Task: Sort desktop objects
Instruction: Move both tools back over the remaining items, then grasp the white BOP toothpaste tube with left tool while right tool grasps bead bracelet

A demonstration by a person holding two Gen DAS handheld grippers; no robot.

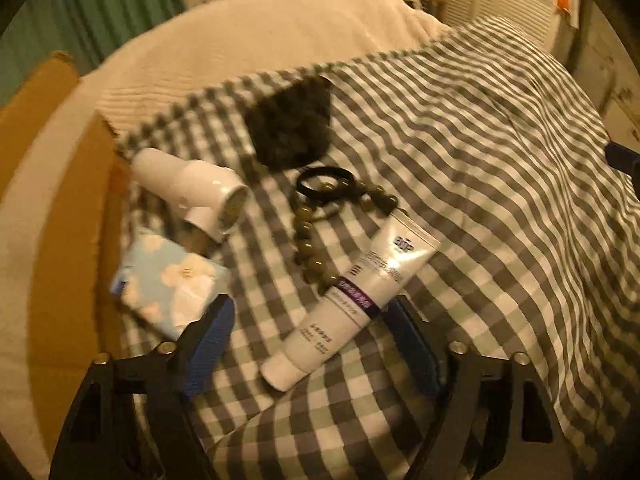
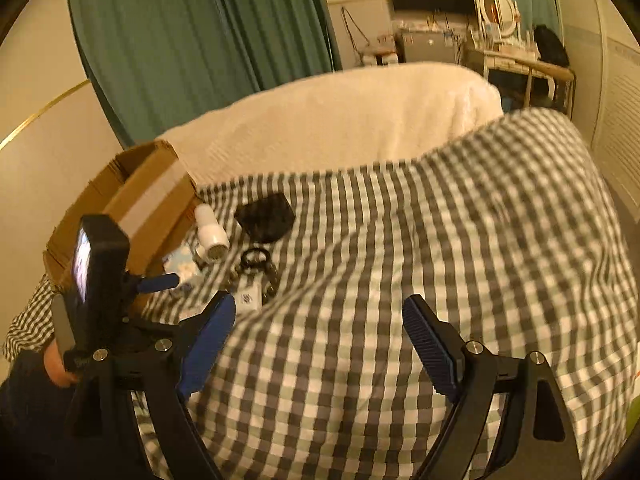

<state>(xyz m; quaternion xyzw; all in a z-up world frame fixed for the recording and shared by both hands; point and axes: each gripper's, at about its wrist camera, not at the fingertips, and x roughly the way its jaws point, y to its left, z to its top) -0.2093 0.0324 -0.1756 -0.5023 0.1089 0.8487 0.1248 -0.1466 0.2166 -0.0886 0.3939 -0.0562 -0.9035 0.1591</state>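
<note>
The left tool (image 1: 310,344) hangs over the tube (image 1: 352,300) on the checked bed (image 1: 500,200), its 2 jaws apart with the tube's cap end between them, not pinched. I think this is the reach step, and next it must drop and squeeze. The right tool (image 2: 320,344) is wide apart and holds nothing. The box (image 2: 148,196) sits by the bed's left edge, near the dryer (image 1: 192,190), tissues (image 1: 168,284) and beads (image 1: 312,240), so room is tight there and free on the right
</note>
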